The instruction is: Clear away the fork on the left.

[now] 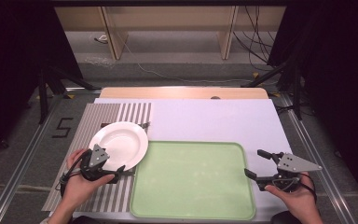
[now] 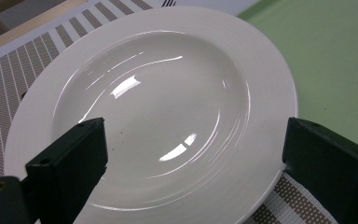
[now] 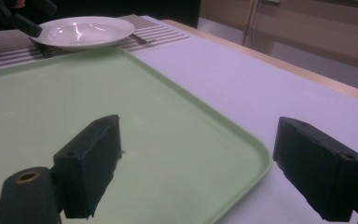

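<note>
Mat (image 1: pixel 103 119): striped, left of the tray, lying on the worktop (image 1: pixel 214 119); its far left corner shows beyond the plate in the left gripper view.
Left claw (image 1: pixel 116 173): held in the person's left hand (image 1: pixel 77 184) at the near edge of the plate, just left of the tray's near left corner; jaws spread wide, one over the plate's near rim and one off its right edge, pinching nothing.
Plate (image 1: pixel 120 143): white, deep, empty, resting on the mat with its right rim reaching the tray's left edge; seen close up between the spread jaws in the left gripper view (image 2: pixel 168 102).
Utensil (image 1: pixel 143 124): a dark piece lying on the mat just behind the plate, left of the tray; too small to tell what kind.
Tray (image 1: pixel 192 179): pale green, rounded corners, flat on the lilac-covered worktop, nothing on it.
Right claw (image 1: pixel 256 164): held in the person's right hand (image 1: pixel 296 196) just right of the tray's right edge; jaws spread wide, one above the tray's corner and one above the bare worktop (image 3: pixel 205 163), gripping nothing.
</note>
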`<state>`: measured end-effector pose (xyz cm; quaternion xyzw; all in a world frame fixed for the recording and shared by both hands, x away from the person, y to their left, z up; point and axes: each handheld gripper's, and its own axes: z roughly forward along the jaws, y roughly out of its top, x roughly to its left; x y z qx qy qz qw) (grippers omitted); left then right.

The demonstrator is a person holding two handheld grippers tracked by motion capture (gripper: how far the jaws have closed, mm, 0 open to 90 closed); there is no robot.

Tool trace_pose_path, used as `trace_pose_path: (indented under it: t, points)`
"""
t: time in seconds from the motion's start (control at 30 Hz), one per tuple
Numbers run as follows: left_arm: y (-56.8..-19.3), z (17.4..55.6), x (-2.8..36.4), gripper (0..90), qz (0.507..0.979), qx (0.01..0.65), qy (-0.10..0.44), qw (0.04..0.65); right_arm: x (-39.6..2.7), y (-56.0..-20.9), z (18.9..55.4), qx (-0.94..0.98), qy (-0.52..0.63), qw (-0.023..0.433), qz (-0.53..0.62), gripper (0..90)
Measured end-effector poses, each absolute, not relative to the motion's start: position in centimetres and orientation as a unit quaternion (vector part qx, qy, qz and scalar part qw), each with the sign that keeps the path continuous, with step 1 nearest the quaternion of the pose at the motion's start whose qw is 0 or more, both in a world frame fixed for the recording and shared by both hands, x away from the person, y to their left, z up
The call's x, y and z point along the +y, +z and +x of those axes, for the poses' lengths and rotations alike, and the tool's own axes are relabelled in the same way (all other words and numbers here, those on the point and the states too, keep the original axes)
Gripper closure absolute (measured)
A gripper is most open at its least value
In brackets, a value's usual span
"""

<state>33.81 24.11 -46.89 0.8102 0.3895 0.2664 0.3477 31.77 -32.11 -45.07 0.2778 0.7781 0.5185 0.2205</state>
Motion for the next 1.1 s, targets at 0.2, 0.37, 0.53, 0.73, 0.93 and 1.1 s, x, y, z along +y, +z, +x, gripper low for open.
trace_pose_path:
  t: [0.2,0.37,0.53,0.73,0.93,1.1]
  points:
    - [-46.8,33.8,24.1,6.6,0.810,0.390,0.268,0.348,-32.1,-45.1,31.8,0.778,0.518,0.221,0.278,16.3]
    - [-46.3,34.3,24.0,12.1,0.809,0.389,0.271,0.347,-32.1,-45.1,31.8,0.777,0.518,0.222,0.280,16.3]
    - [-45.0,36.2,23.5,30.7,0.816,0.375,0.275,0.343,-32.0,-45.0,31.8,0.777,0.517,0.224,0.281,16.4]
    - [-43.5,40.3,22.1,66.8,0.830,0.360,0.261,0.337,-32.1,-45.0,31.8,0.776,0.517,0.225,0.282,16.4]
    - [-43.1,44.7,19.8,87.3,0.840,0.365,0.225,0.331,-32.1,-45.0,31.8,0.776,0.517,0.225,0.282,16.4]
    - [-43.4,46.9,18.1,89.6,0.854,0.356,0.214,0.313,-32.1,-45.0,31.8,0.776,0.518,0.225,0.283,16.4]
